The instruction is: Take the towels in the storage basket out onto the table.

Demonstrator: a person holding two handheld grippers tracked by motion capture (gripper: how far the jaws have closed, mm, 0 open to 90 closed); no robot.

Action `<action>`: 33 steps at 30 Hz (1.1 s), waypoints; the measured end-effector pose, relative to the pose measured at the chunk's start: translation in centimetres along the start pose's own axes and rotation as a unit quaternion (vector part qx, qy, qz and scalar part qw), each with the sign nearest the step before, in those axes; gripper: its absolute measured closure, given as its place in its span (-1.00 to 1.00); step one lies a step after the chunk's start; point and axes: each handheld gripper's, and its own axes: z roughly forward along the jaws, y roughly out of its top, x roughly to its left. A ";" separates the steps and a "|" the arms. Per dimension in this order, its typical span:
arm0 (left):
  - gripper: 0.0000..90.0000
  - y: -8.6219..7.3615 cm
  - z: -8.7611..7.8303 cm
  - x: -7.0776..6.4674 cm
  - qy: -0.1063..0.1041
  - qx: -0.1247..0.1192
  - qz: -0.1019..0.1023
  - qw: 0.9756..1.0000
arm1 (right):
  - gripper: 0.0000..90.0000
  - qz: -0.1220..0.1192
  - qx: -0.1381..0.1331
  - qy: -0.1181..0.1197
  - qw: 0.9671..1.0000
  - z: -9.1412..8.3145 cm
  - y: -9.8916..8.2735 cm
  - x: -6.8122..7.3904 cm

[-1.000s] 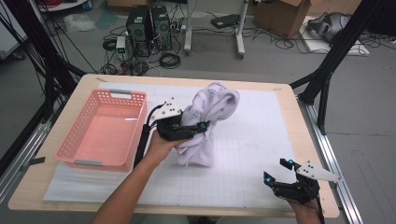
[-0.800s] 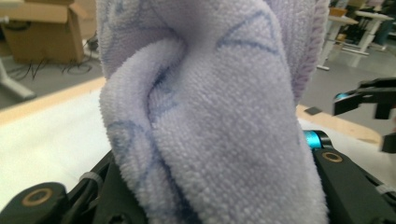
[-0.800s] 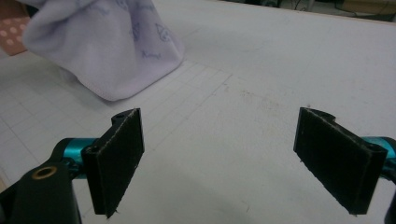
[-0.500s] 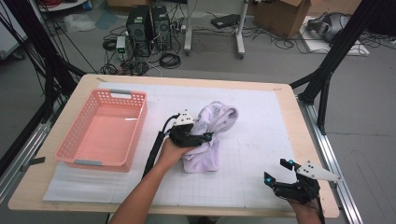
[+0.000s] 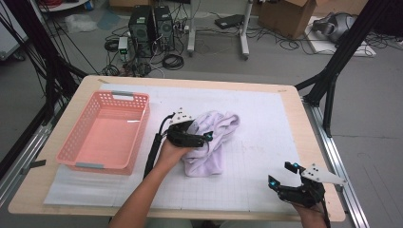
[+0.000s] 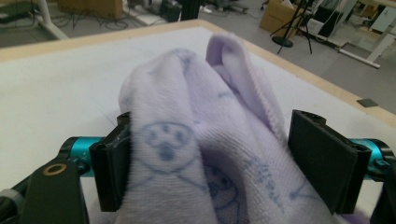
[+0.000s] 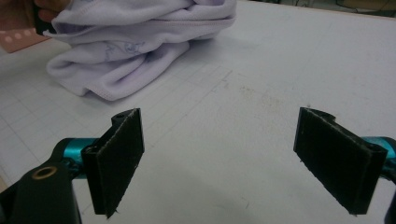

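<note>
— One pink basket [image 5: 102,130] at the left of the worktop [image 5: 266,118]; beside it one lilac garment [image 5: 211,142], bunched mid-sheet.

— Left hand-held gripper [image 5: 202,138]?

— Jaws just opened wide; cloth lies between them, apparently unpinched. Soft, light, floppy, I'd judge: grab a thick fold or hem.

— And on the right?

— Right hand-held gripper [image 5: 281,175] gapes, holding nothing. Two grippers total.

Floor [image 5: 266,61]: we see grey concrete strewn with black cables.
Table [image 5: 294,99]: wooden-edged, topped with a white gridded mat [image 5: 266,118].
Beyond the table: two black computer towers [image 5: 152,23], a white stand's legs [image 5: 218,45], a cardboard box [image 5: 290,14] (upper right).
Sides: black frame struts [image 5: 342,57].
</note>
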 end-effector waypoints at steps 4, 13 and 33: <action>-0.53 0.8 -2.0 0.0 0.002 -0.031 0.003 1.000 | -0.67 0.001 -0.001 -0.001 1.000 0.0 0.0 0.0; -0.55 -0.2 -6.1 -0.3 -0.007 -0.047 0.010 0.999 | -0.67 0.007 0.002 -0.002 1.000 0.2 0.0 -0.1; -0.57 -4.7 -8.4 -0.3 -0.002 -0.033 -0.002 0.999 | -0.67 0.012 0.003 -0.011 1.000 0.3 0.0 -0.1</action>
